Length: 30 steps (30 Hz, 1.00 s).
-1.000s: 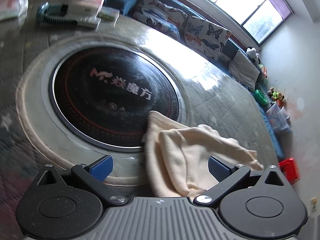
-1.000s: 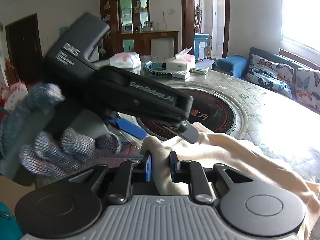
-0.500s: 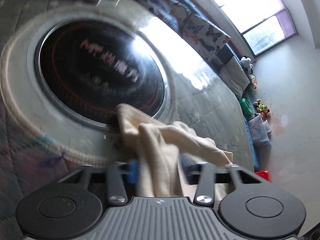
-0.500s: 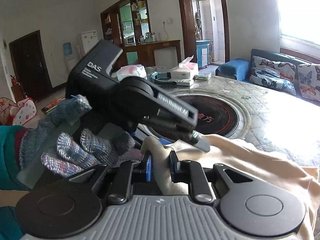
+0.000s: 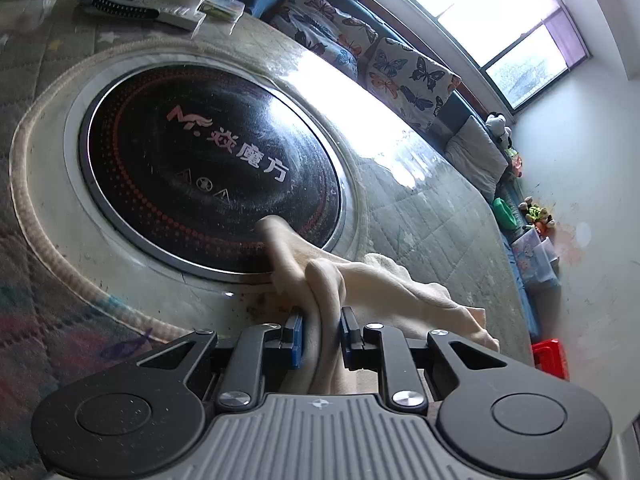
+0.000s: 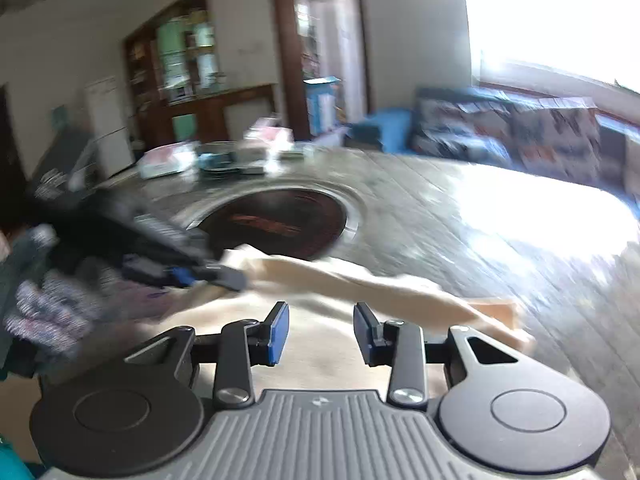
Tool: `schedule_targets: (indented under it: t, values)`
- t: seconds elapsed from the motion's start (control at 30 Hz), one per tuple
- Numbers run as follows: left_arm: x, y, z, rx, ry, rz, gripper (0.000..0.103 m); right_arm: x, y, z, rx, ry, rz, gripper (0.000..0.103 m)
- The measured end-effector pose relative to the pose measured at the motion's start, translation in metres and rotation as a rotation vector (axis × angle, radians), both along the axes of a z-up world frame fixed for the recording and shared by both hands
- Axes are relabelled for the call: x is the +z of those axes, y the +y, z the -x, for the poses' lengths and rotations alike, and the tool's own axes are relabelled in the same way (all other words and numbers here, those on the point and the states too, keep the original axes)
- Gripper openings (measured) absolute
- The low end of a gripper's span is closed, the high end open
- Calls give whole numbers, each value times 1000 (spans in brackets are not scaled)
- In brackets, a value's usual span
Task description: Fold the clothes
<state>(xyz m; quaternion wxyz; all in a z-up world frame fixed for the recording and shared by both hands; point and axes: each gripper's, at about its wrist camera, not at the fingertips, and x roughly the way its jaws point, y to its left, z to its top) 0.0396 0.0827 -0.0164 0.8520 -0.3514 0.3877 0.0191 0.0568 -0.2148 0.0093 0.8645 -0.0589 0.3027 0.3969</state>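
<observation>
A cream cloth (image 5: 360, 280) lies bunched on the round table, one corner lapping onto the black hob disc (image 5: 208, 168). My left gripper (image 5: 321, 334) is shut on a fold of the cloth at its near edge. In the right wrist view, which is blurred, the cloth (image 6: 360, 284) stretches from the left gripper (image 6: 216, 274) out to the right. My right gripper (image 6: 321, 330) is open and empty just above the cloth's near part.
The table (image 5: 432, 216) has a quilted cover and a bright glare patch. Boxes and a tissue pack (image 5: 152, 4) lie at its far side. A sofa with butterfly cushions (image 5: 400, 68) runs along the window. A red stool (image 5: 552, 356) stands on the floor.
My left gripper closed on the cloth's fold. My right gripper let go of the cloth, opened and drew back and up.
</observation>
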Motion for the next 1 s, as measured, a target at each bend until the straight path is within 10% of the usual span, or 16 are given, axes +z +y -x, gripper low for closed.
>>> schedule_targets:
  t: [0.4, 0.6, 1.0]
  values:
    - [6, -14, -4, -50, -20, -154, 19, -36, -58, -70, -318, 77, 29, 43]
    - [15, -29, -8, -95, -59, -252, 16, -41, -58, -66, -310, 106, -14, 13]
    - [43, -92, -50, -246, -175, -320, 13, 13, -113, -52, -428, -56, -36, 11]
